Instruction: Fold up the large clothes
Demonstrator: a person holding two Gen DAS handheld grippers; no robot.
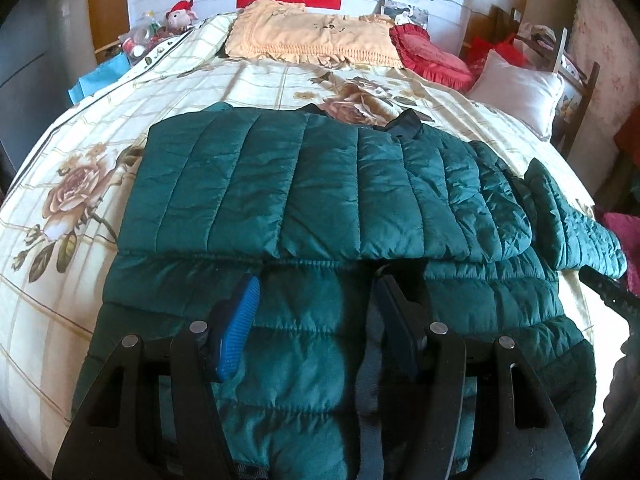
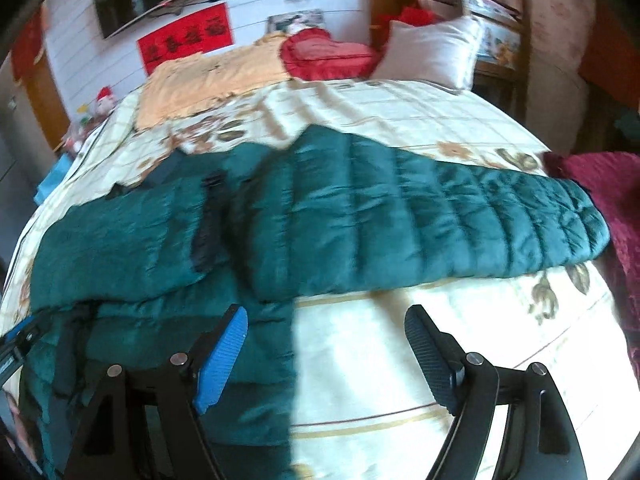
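A dark green quilted puffer jacket (image 1: pixel 320 184) lies spread across the bed, one side folded over its body, a sleeve (image 1: pixel 560 220) trailing off to the right. My left gripper (image 1: pixel 316 284) hovers over the jacket's near part, open, its blue pad (image 1: pixel 236 328) and dark pad (image 1: pixel 396 320) apart with flat fabric and a grey strap (image 1: pixel 368 364) beneath them. The right wrist view is blurred. There the jacket (image 2: pixel 380 216) stretches across the bed, and my right gripper (image 2: pixel 326 316) stands open over the jacket's near right edge and bare sheet, nothing between its fingers.
The cream floral bedsheet (image 1: pixel 80 160) carries a peach pillow (image 1: pixel 312 36), a red heart cushion (image 1: pixel 432 56) and a white pillow (image 1: pixel 520 88) at the far end. A dark red cloth (image 2: pixel 600 184) lies at the right edge. Clutter and a plush toy (image 1: pixel 182 14) sit far left.
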